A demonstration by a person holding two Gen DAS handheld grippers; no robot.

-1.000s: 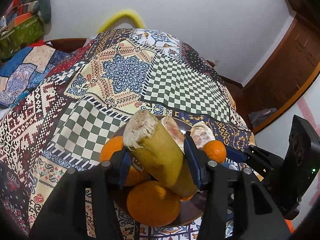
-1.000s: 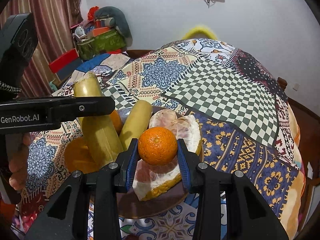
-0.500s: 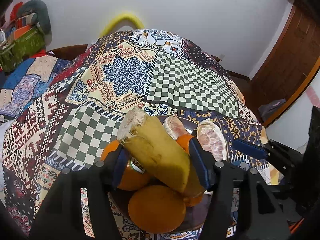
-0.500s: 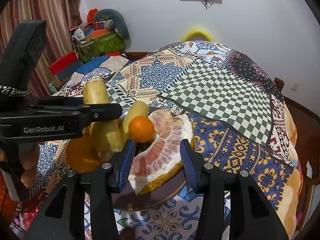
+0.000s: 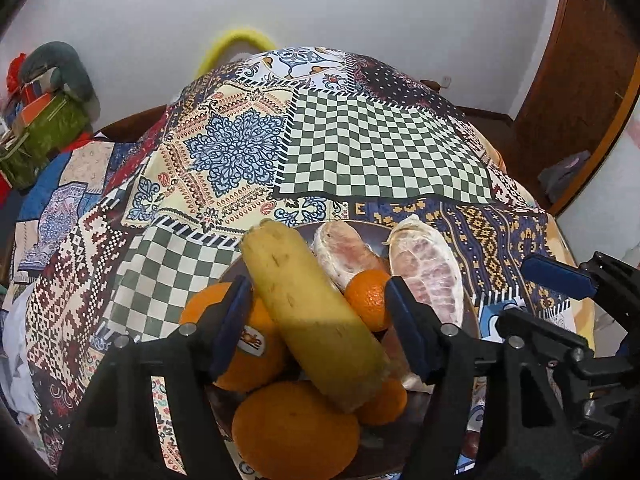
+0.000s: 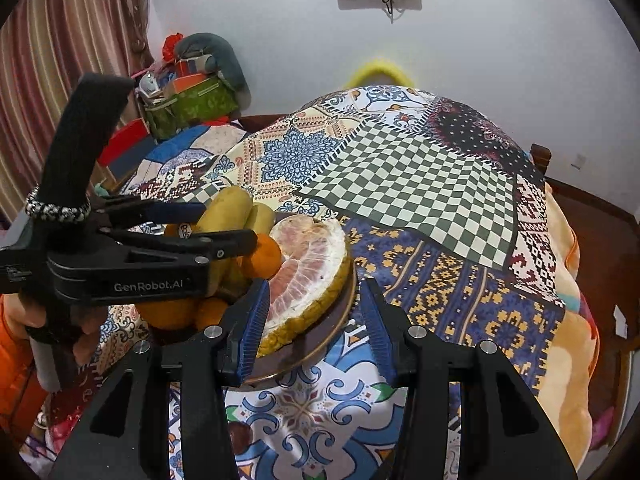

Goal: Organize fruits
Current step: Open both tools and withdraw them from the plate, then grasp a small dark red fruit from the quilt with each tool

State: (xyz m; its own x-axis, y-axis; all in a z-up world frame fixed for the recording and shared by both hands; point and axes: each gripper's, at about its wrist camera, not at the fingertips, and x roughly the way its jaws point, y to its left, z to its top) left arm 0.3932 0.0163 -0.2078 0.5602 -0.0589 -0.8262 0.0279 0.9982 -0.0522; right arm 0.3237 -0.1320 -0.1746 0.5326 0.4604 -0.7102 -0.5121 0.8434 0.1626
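my left gripper (image 5: 316,312) is spread wide around the long yellow fruit (image 5: 312,320), which lies on top of the pile on the dark plate (image 6: 320,340). its long axis runs straight ahead between my fingers and leans a little to the far left, the ragged cut end pointing away toward the far rim of the plate. neither pad seems to press on it; i judge it rests free on the fruit beneath, and any regrasp would close across its short axis.

my right gripper (image 6: 316,320) is also wide and holds nothing. it sits at the plate's near right rim, its left finger just beside the big peeled pomelo wedge (image 6: 308,268). the small mandarin (image 6: 262,256) lies on the plate between that wedge and the yellow fruit, nearer my left gripper. a second peeled segment (image 5: 344,256) lies behind the mandarin, and larger oranges (image 5: 294,428) fill the near left of the plate; one carries a sticker.

the plate sits near the near edge of a bed covered in a patchwork quilt (image 5: 360,148). beyond it are a white wall, a yellow hoop (image 5: 236,40), a wooden door to the right, and striped curtains (image 6: 72,52) to the left.
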